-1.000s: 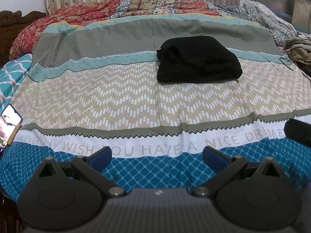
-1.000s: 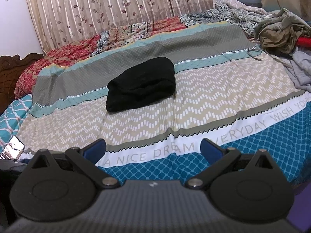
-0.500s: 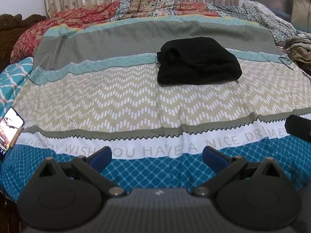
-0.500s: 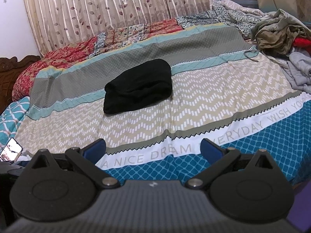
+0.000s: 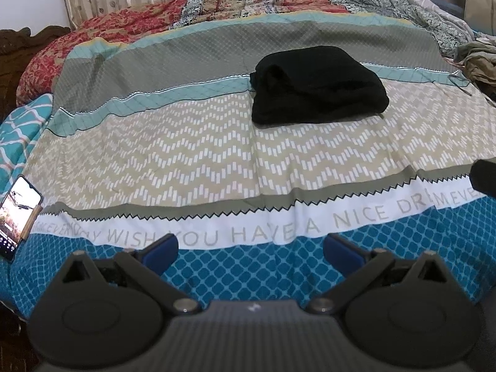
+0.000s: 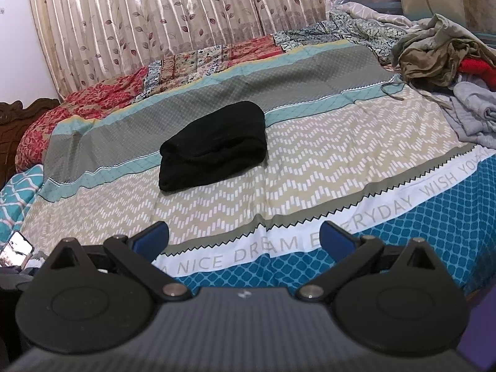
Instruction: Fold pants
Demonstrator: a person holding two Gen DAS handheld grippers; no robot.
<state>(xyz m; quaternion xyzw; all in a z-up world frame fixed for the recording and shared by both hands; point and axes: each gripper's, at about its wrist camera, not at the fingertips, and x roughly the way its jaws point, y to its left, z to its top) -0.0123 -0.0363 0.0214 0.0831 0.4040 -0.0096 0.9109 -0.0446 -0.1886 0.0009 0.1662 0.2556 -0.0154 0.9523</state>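
On the bed, left wrist view: the black pants (image 5: 319,90) lie as a compact folded bundle on the patterned bedspread (image 5: 186,155), over the teal stripe and the chevron band, well apart from the left hand-held gripper (image 5: 249,249). Its blue fingers are spread wide with nothing between them, released. Against the frames a second and half a second back, almost nothing has shifted: bundle in the same spot, same shape, gripper low at the near edge over the blue lattice border. A phone (image 5: 17,214) sits lit at the left edge of the bed. A dark shape at the right edge is probably the other gripper, can't confirm.

Right wrist view: same bundle (image 6: 214,145), seen from further right, all layers stacked, no loose leg trailing. Right hand-held gripper (image 6: 243,238) also released, fingers apart, empty, near the printed text band. Compared to a second ago, the view has drifted slightly, so the bundle sits a bit more left; the pants themselves unmoved. A heap of other clothes (image 6: 440,49) is at the far right, untouched.

Judgement: folding looks finished, both grippers backed off; nothing left but maybe tidying.
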